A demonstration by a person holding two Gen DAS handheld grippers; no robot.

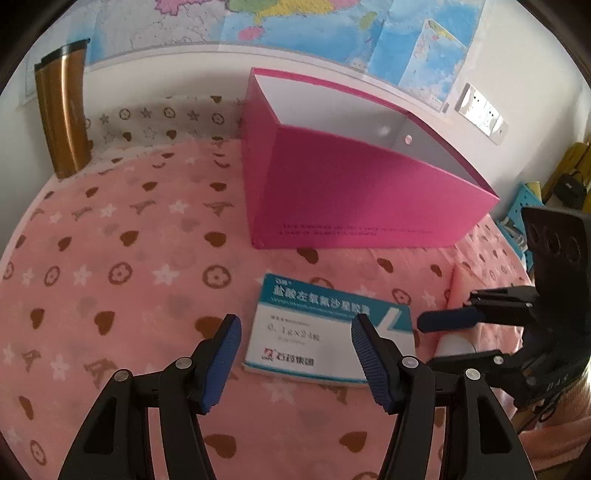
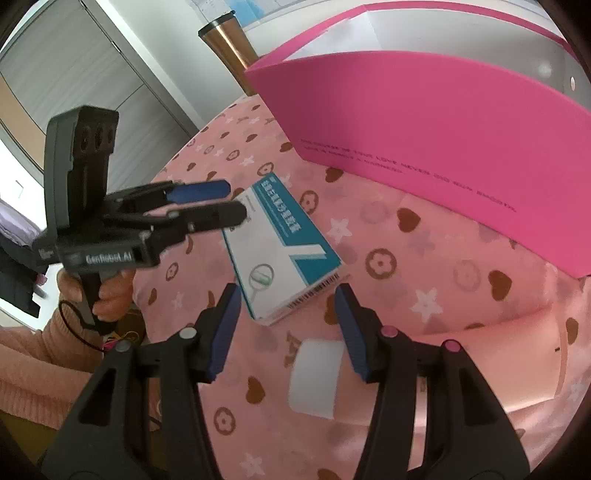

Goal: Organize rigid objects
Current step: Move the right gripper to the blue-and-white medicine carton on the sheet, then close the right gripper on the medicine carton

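A white and teal medicine box point(image 1: 325, 328) lies flat on the pink patterned blanket point(image 1: 129, 258), in front of an open pink cardboard box point(image 1: 354, 199). My left gripper point(image 1: 295, 332) is open and hovers just above the medicine box's near end, jaws wide on either side. My right gripper point(image 2: 286, 299) is open and empty; it hovers over a white cylinder point(image 2: 317, 376) lying beside the medicine box point(image 2: 284, 247). The pink box point(image 2: 436, 147) fills the upper right of the right wrist view. The left gripper point(image 2: 229, 199) also shows there, beside the medicine box.
A bronze tumbler point(image 1: 62, 114) with a black lid stands at the back left by the wall. A map point(image 1: 295, 26) hangs on the wall behind. The right gripper's finger point(image 1: 447, 319) reaches in beside the medicine box. A blue crate point(image 1: 524, 218) stands off the right edge.
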